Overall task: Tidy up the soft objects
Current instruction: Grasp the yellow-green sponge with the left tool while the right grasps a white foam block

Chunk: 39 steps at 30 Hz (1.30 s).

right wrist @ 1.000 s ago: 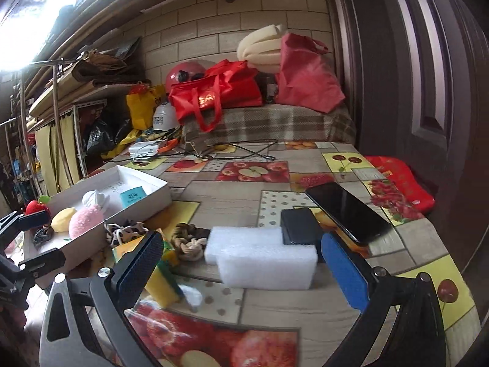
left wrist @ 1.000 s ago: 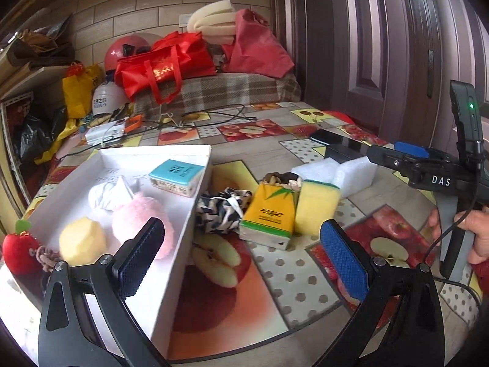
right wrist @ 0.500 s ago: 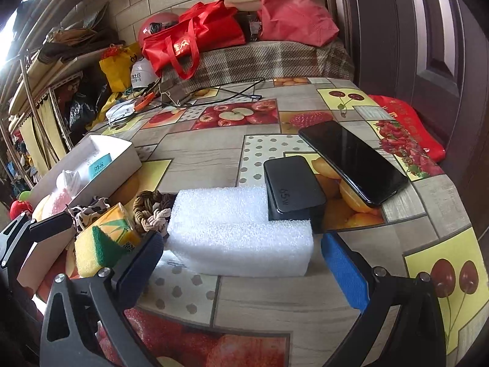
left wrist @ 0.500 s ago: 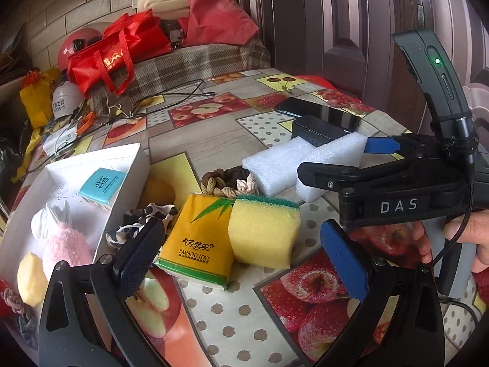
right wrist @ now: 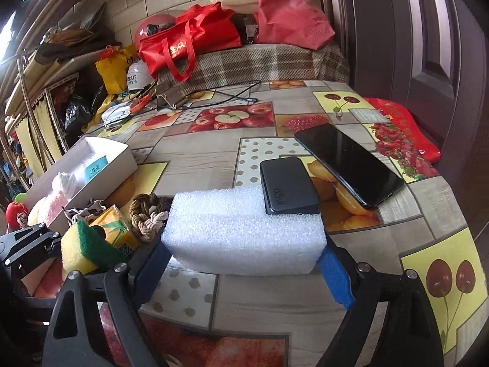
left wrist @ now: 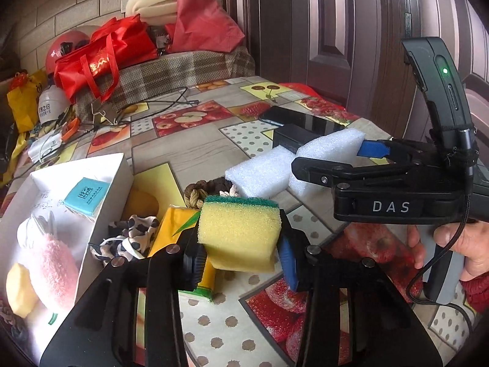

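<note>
A yellow sponge (left wrist: 240,235) with a green scouring top sits between the fingers of my left gripper (left wrist: 240,260). Its jaws are closing and both pads press the sponge's sides. The sponge (right wrist: 79,247) also shows at the left of the right wrist view. My right gripper (right wrist: 243,266) spans a white foam block (right wrist: 244,238), jaws closing, with the blue pads against its two ends. In the left wrist view the right gripper (left wrist: 333,156) reaches in from the right, held by a hand. A second foam block (left wrist: 259,174) lies beside the first.
A white box (left wrist: 101,183) at the left holds a pink plush (left wrist: 52,266), a yellow piece and a teal pack. A yellow tissue pack (left wrist: 174,232), a spotted scrunchie (left wrist: 128,238) and a braided rope knot (left wrist: 198,192) lie nearby. A power bank (right wrist: 287,186) and a phone (right wrist: 348,162) lie behind the foam.
My left gripper swung right from over the box to the sponge and closed on it. The right gripper's jaws came in against the ends of the foam block.
</note>
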Each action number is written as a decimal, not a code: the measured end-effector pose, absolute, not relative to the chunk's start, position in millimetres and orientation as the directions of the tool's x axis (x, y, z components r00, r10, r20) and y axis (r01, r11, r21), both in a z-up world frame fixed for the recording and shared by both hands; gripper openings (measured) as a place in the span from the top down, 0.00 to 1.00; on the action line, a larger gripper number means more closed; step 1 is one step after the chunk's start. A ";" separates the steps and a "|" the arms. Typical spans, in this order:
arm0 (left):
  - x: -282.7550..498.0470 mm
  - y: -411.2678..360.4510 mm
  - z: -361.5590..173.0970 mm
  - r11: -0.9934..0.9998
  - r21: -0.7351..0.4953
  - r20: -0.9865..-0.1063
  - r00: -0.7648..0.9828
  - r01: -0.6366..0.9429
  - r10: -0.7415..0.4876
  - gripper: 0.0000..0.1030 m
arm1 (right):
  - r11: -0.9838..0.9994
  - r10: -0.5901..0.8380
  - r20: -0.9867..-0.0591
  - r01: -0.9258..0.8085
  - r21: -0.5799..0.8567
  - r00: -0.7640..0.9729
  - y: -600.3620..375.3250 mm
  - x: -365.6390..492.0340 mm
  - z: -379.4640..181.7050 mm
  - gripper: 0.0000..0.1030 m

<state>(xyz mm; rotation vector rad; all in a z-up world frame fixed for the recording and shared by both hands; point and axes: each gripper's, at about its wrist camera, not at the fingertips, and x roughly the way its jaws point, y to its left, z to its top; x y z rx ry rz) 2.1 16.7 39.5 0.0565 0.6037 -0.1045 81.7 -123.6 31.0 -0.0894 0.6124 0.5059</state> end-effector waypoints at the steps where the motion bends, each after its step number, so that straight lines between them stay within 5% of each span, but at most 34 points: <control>1: -3.6 16.2 42.8 0.994 0.032 -0.542 0.838 0.106 -0.072 0.62 | 0.877 0.435 -0.534 -0.475 0.069 0.725 -128.0 75.4 35.1 0.13; 5: -28.5 14.8 55.2 0.996 0.084 -0.416 0.909 0.038 0.000 0.61 | 0.874 0.474 -0.395 -0.474 0.106 0.787 -147.3 55.0 48.7 0.13; 9: -46.7 18.7 59.5 0.996 0.094 -0.366 0.930 0.013 0.022 0.61 | 0.866 0.489 -0.379 -0.490 0.102 0.786 -146.9 50.2 51.6 0.13; 20: -78.8 48.4 57.4 0.997 0.066 -0.381 0.923 -0.024 0.048 0.61 | 0.825 0.533 -0.386 -0.564 0.040 0.753 -125.3 34.6 50.2 0.13; 39: -130.5 169.9 48.6 0.929 -0.008 -0.394 0.855 -0.370 0.337 0.61 | 0.668 0.679 -0.401 -0.744 -0.011 0.615 -39.6 -2.1 43.6 0.13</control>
